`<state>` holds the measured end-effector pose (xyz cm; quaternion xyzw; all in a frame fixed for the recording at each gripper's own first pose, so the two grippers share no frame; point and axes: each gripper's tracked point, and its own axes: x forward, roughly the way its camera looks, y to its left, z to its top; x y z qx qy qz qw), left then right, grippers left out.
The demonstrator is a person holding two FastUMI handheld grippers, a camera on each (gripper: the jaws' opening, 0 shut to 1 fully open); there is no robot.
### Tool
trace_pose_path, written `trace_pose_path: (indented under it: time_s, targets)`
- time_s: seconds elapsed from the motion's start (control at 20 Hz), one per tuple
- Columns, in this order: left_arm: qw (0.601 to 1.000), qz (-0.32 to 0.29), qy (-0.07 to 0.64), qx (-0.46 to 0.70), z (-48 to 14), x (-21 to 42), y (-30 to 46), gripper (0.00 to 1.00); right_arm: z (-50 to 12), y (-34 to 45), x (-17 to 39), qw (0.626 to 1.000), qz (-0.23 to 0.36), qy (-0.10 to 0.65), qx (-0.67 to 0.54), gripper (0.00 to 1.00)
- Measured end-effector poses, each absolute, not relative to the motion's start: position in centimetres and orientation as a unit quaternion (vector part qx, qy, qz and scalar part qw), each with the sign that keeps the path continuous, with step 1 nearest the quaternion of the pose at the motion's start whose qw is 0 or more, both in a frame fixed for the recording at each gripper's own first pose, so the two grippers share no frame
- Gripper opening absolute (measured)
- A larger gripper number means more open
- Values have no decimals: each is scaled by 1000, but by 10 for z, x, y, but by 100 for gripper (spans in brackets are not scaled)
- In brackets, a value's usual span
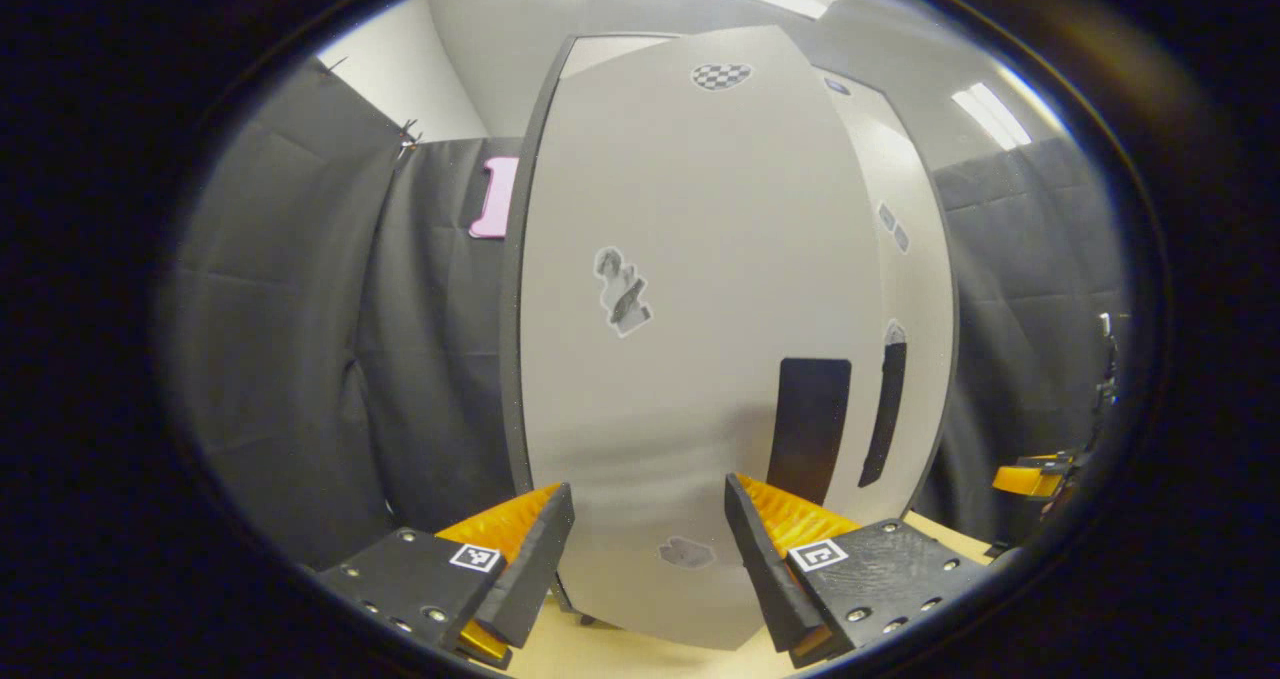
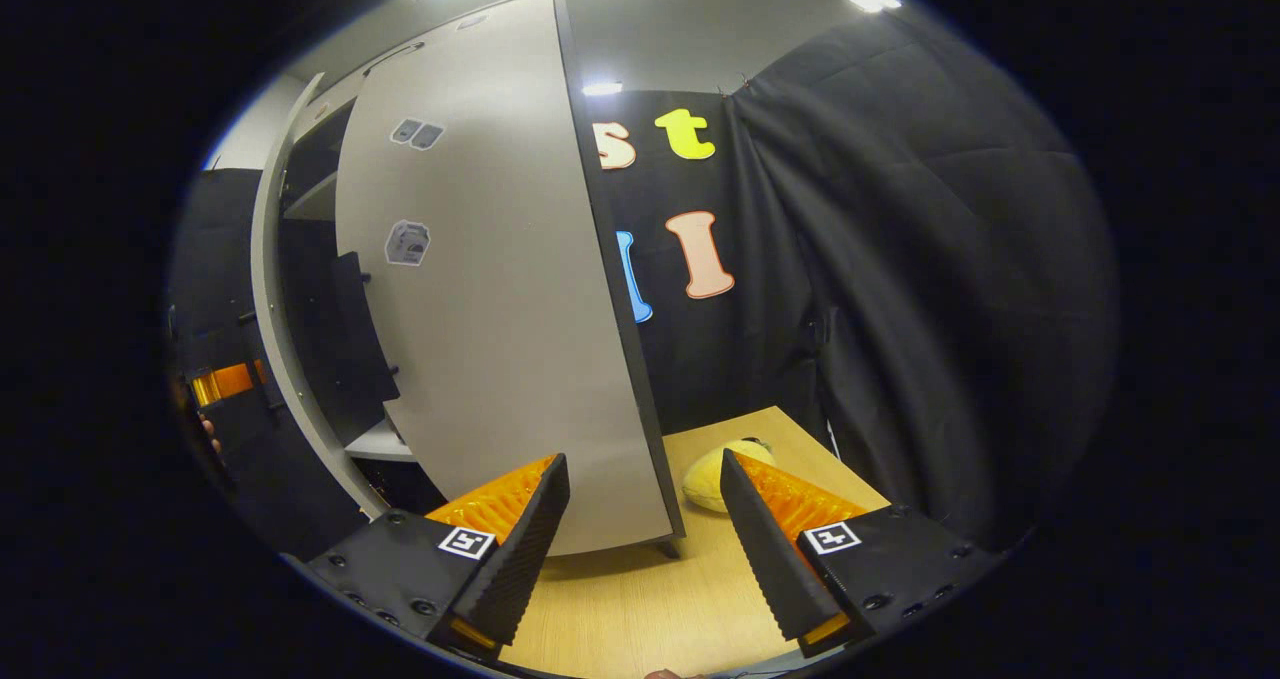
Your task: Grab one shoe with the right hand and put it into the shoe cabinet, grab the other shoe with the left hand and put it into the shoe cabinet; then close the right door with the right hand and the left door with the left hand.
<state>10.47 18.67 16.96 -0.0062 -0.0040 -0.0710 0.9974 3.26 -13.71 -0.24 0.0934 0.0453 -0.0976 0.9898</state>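
left gripper view: tool [image 1: 648, 549] agape, facing left door [image 1: 690, 289]

nothing here can be read as words, brand names or numbers. what you do get are marks. your left tool [image 1: 650, 549] carries a square black-and-white coded tag [image 1: 476, 557] on one finger and another [image 1: 819, 555] on the other. your right tool [image 2: 645, 529] has the same kind of tag [image 2: 467, 542] on each finger. the left door [image 1: 700, 339] bears a checkered sticker [image 1: 721, 75] near its top and a greyish sticker [image 1: 622, 291] at mid-height, too blurred to make out. the right door [image 2: 490, 339] has small stickers [image 2: 416, 133], also unreadable.
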Motion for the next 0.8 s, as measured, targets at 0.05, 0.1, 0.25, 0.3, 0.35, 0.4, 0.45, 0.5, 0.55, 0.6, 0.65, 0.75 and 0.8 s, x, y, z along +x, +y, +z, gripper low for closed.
trace_pose_path:
  time_s: [0.05,0.1,0.25,0.3,0.35,0.4,0.45,0.5,0.55,0.6,0.65,0.75,0.8]
  targets:
    - [998,-63,3,-13,169,103,188,92,0,-141,33,990,-96,44,92,96]
    - [998,-62,10,-23,164,102,183,92,0,-145,33,991,-94,42,89,96]
    - [997,-46,22,-58,151,103,185,92,-4,-148,37,992,-78,47,83,96]
    - [997,-31,22,-66,152,99,189,88,-5,-148,39,993,-69,50,83,96]
    - [997,-16,19,-73,156,95,194,87,-6,-147,41,993,-59,53,84,96]
    - [997,-2,16,-79,160,91,196,85,-8,-147,44,994,-50,55,82,96]
    - [996,11,14,-82,159,87,200,84,-9,-147,46,994,-44,56,78,96]
    - [996,27,13,-81,160,82,205,92,-10,-148,48,995,-38,56,72,96]
    - [996,42,10,-75,161,72,213,92,-9,-147,50,996,-32,54,68,96]
    - [996,55,6,-67,162,65,218,92,-9,-146,53,996,-24,52,65,98]
    - [996,65,3,-59,163,56,221,92,-7,-142,56,997,-15,50,64,98]
    - [996,75,-5,-43,167,38,227,92,0,-132,59,997,5,45,61,98]
    - [996,78,-11,-36,170,34,228,92,5,-129,59,998,8,39,58,98]
